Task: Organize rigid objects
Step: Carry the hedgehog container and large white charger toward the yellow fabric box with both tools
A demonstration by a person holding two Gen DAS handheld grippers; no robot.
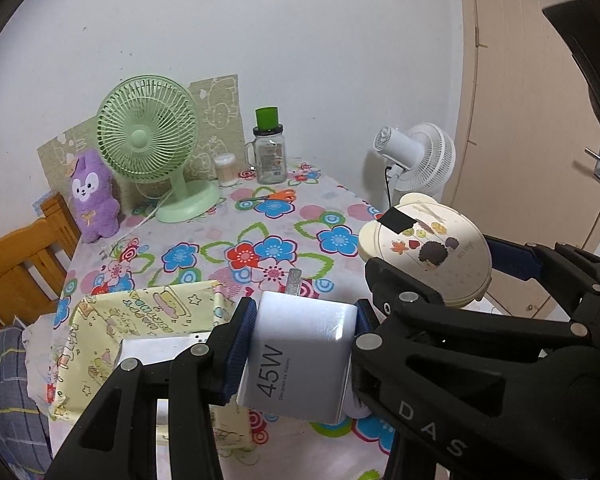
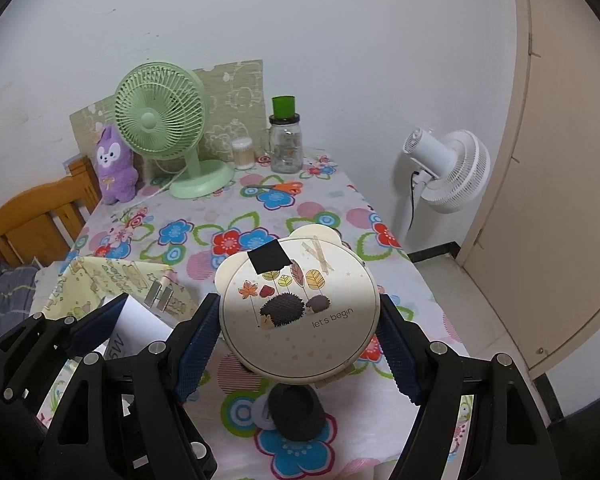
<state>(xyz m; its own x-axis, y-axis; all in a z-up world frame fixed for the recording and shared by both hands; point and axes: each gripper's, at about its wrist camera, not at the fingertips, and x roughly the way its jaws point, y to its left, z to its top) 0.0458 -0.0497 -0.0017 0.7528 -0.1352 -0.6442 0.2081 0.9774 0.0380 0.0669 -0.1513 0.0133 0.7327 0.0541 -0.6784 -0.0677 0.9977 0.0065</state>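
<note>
White square plastic charger block (image 1: 300,356) reads "45W" in large grey print, with "Designed by Xiaomi" in small type beside it; its metal plug prongs (image 1: 295,282) point away from the camera. Left tool (image 1: 304,344) is closed on this charger, blue ribbed pads pressed to its two opposite sides, jaws fairly narrow; charger is held clear above the surface (image 1: 236,240), which is covered by a cloth with blue, red and pink flowers. Round cream-coloured plastic case with two small ears (image 2: 300,312) carries a print of two hedgehogs, autumn leaves and the words "let's begin"; a black tape patch and two strips of tan tape sit near its top edge. Right tool (image 2: 298,344) grips this case across its width, jaws set wide, blue pads touching left and right rim; case is held above the surface's near right part. Right tool arm shows "DAS" in the left wrist view. Below the left tool, a pale yellow fabric box with cartoon print (image 1: 140,320) sits at the near left edge of the surface; lettering on it too distorted to read. At the far edge: green desk fan (image 1: 152,140), purple plush rabbit (image 1: 92,200), glass mug-jar with green cap (image 1: 270,152), its label unreadable, cotton-swab tub (image 1: 225,168), orange-handled scissors (image 1: 272,197). White standing fan (image 1: 416,164) on the floor beyond.
</note>
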